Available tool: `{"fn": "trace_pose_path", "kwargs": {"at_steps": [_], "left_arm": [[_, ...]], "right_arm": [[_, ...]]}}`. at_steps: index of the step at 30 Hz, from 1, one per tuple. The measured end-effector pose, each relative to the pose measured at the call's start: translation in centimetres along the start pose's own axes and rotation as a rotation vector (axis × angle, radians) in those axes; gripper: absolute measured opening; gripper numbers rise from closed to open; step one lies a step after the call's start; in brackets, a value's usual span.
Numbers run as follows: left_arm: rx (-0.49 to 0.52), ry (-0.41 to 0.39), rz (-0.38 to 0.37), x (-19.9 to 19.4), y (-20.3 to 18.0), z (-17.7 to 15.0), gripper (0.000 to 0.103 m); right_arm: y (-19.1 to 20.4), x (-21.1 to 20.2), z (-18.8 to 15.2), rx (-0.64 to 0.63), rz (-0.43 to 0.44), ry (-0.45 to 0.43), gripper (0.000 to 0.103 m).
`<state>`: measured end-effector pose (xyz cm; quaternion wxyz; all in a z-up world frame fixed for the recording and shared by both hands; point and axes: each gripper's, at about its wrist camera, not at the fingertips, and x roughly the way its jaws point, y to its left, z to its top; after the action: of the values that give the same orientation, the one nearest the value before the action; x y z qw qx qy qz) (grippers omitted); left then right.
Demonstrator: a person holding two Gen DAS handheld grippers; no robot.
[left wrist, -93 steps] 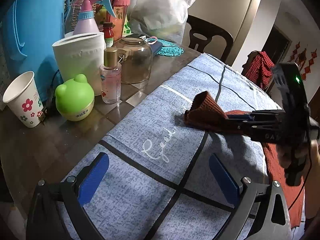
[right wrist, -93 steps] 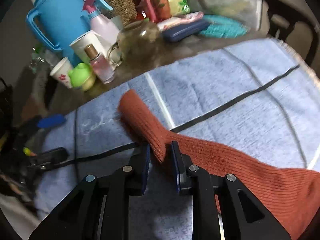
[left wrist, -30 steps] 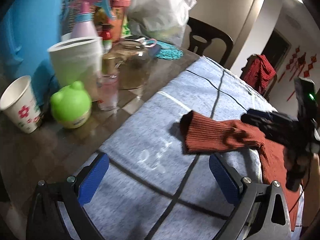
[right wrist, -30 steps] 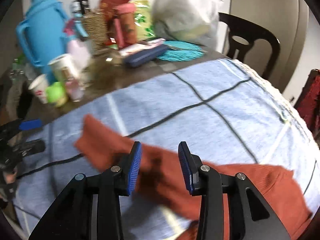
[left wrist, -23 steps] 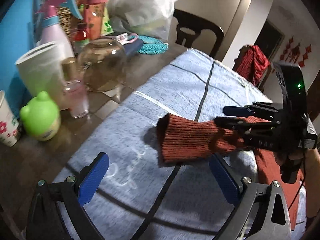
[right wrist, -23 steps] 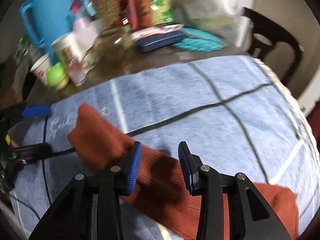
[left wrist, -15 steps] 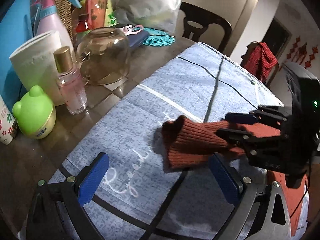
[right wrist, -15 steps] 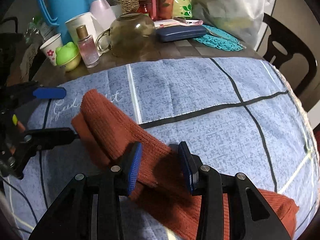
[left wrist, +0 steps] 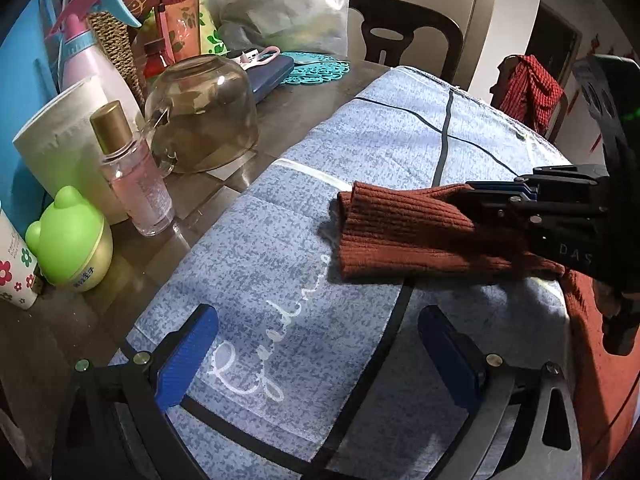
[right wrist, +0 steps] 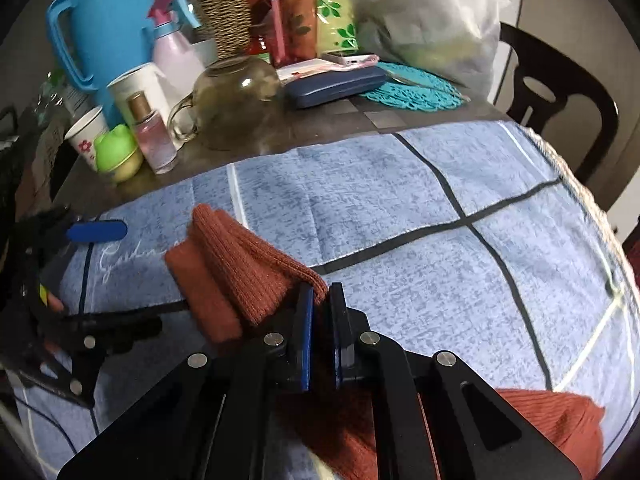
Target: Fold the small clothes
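Rust-red ribbed knit garment (right wrist: 240, 276) lies on the blue-grey checked cloth (right wrist: 400, 208) covering the near half of the table. One sleeve (left wrist: 400, 236) is doubled over itself, cuff end pointing left toward the clutter; rest of the garment trails off to the near right edge of the cloth.

Right gripper (right wrist: 320, 300): jaws pinched narrow on a fold of the sleeve, knit fabric bunched between the blue pads. In the left wrist view it comes in from the right, clamped on the sleeve's upper edge.

Left gripper (left wrist: 320, 352): jaws spread wide, nothing between them, hovering above the cloth over the white script lettering (left wrist: 272, 336), just near of the cuff.

Bare table (left wrist: 120, 272) to the left and far side carries: green frog-shaped jar (left wrist: 70, 240), floral paper cup (left wrist: 12, 272), pink perfume bottle (left wrist: 132, 176), glass teapot (left wrist: 204, 112), paper roll (left wrist: 56, 148), pink spray bottle (right wrist: 172, 40), blue thermos jug (right wrist: 100, 20), teal mat (right wrist: 416, 84), white bag (right wrist: 432, 12). Black chair (right wrist: 560, 88) at far right.
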<state>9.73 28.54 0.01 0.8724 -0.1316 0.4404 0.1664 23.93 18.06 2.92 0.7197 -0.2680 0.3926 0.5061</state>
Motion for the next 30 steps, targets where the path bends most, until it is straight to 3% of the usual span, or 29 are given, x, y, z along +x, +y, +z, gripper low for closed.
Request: {"fn": "trace_pose_path", "kwargs": {"at_steps": [2, 6, 7, 11, 16, 23, 28, 30], "left_arm": [[-0.002, -0.001, 0.000, 0.0, 0.1, 0.0, 0.101], [-0.042, -0.001, -0.033, -0.4, 0.7, 0.1, 0.101], [-0.057, -0.003, -0.038, -0.6, 1.0, 0.1, 0.101], [-0.107, -0.013, -0.061, -1.6, 2.1, -0.1, 0.101], [-0.125, -0.038, -0.033, -3.3, 3.7, -0.8, 0.101], [-0.185, -0.055, -0.023, -4.1, 5.8, -1.2, 0.101], [-0.209, -0.036, -0.038, -4.1, 6.3, -1.8, 0.101], [-0.226, -0.028, -0.060, -4.1, 6.5, -2.0, 0.101]], "right_arm": [[0.0, 0.5, 0.0, 0.004, -0.023, 0.010, 0.011], [0.0, 0.1, 0.2, 0.034, -0.104, -0.013, 0.039], [-0.1, -0.6, 0.2, 0.048, -0.115, -0.045, 0.040], [0.7, -3.4, 0.3, 0.067, -0.044, -0.139, 0.040], [4.8, -4.3, -0.9, -0.082, 0.008, -0.133, 0.040], [9.3, -1.3, -2.0, -0.245, -0.039, -0.060, 0.040], [10.7, 0.4, -1.2, -0.289, -0.103, -0.050, 0.039], [10.9, 0.9, -0.8, -0.277, -0.113, -0.047, 0.035]]}}
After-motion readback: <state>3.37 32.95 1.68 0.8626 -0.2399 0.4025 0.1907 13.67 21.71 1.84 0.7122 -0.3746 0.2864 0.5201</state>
